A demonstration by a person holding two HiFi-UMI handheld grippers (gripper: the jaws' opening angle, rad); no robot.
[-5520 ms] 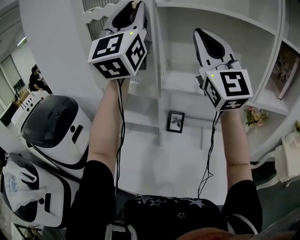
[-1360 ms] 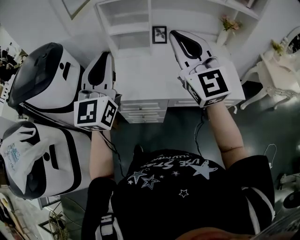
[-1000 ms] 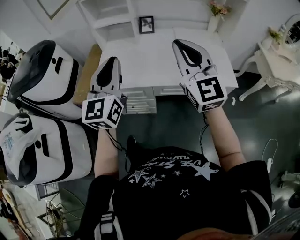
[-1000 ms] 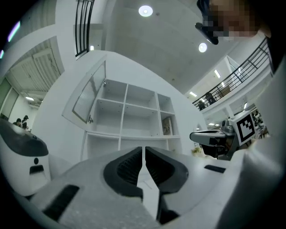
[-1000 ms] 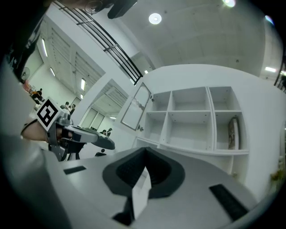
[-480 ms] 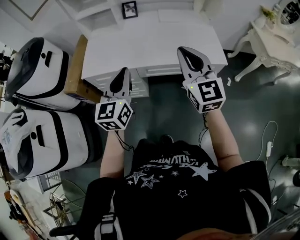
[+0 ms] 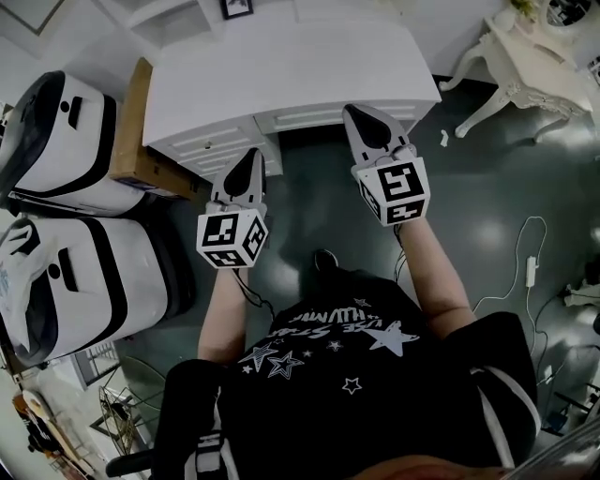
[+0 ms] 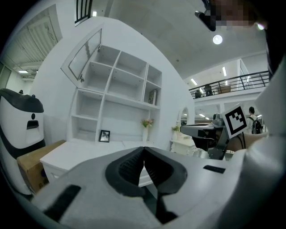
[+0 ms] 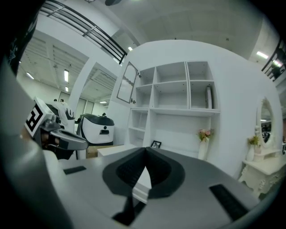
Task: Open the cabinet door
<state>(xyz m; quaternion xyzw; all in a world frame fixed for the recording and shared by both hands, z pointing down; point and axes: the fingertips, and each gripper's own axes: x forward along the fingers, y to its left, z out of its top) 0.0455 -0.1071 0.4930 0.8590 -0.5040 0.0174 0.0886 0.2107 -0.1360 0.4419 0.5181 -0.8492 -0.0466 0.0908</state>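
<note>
White-framed cabinet door (image 9: 127,82) stands swung open leftward, long axis upright.

Bright ceiling lamp (image 8: 217,39); fisheye warping; dark corners.

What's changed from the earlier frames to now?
Both grippers came down from the shelves: the left gripper and right gripper now hang shut and empty by the desk front edge. The cabinet door stands open, untouched. The picture frame stayed put.
</note>
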